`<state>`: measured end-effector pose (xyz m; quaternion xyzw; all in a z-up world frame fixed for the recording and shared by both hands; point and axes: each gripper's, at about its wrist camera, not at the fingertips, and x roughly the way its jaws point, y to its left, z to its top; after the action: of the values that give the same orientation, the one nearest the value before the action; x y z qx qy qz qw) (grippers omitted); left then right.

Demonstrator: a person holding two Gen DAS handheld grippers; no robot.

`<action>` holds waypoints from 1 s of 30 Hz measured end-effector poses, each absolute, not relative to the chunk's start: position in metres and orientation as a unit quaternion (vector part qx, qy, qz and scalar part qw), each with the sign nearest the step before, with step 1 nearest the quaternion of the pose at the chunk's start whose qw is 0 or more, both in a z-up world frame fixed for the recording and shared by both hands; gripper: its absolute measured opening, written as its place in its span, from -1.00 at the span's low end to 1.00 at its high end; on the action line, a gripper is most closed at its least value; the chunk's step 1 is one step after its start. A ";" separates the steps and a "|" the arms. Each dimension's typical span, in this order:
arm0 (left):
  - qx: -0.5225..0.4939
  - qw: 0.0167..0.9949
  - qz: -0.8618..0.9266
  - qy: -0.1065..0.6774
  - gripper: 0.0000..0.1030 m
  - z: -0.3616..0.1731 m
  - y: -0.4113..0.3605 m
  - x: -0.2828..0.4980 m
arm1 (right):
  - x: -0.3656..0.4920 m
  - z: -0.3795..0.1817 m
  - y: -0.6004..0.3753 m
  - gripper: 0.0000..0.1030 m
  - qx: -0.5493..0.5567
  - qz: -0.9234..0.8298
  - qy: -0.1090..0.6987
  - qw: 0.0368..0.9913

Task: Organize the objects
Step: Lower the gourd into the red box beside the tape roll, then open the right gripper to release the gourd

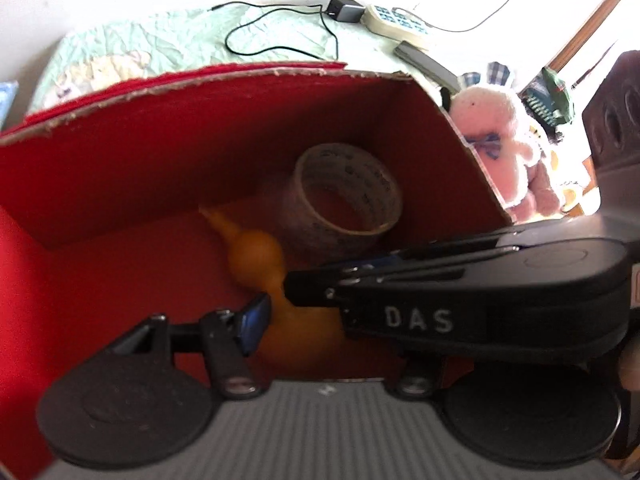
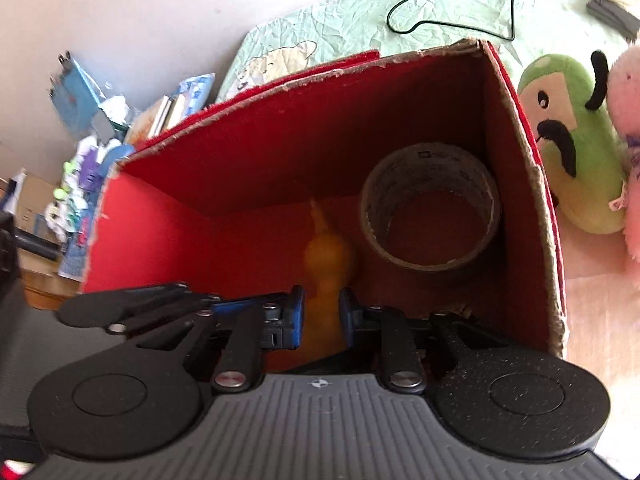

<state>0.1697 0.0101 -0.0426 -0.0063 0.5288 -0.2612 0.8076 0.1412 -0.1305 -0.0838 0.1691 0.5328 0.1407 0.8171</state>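
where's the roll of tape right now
The tape roll lies inside the red box, in its far right corner by the right wall, just right of the orange gourd-shaped toy; the left wrist view shows it too.

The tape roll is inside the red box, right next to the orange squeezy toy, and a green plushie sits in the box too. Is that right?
Not quite. The green plushie is outside the red box, on the bed beside its right wall, next to a pink plushie; the right wrist view shows this. The tape roll does sit inside the box beside the orange squeezy toy.
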 end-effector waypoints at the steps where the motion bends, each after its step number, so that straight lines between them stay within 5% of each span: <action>1: -0.001 0.808 -0.259 0.529 0.16 -0.043 0.010 0.170 | 0.141 -0.085 -0.129 -0.54 0.159 0.140 0.533 0.819; 13: 0.047 0.851 -0.216 0.476 0.50 -0.031 0.050 0.156 | 0.145 -0.077 -0.141 -0.55 0.238 0.184 0.504 0.809; 30: 0.115 0.858 -0.139 0.481 0.58 -0.042 0.046 0.162 | 0.145 -0.090 -0.118 -0.52 0.212 0.094 0.540 0.809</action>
<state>0.1624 0.0464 -0.0422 0.1146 0.4807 -0.1393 0.8581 0.1450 -0.1180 -0.0901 0.2121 0.5396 0.0938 0.8094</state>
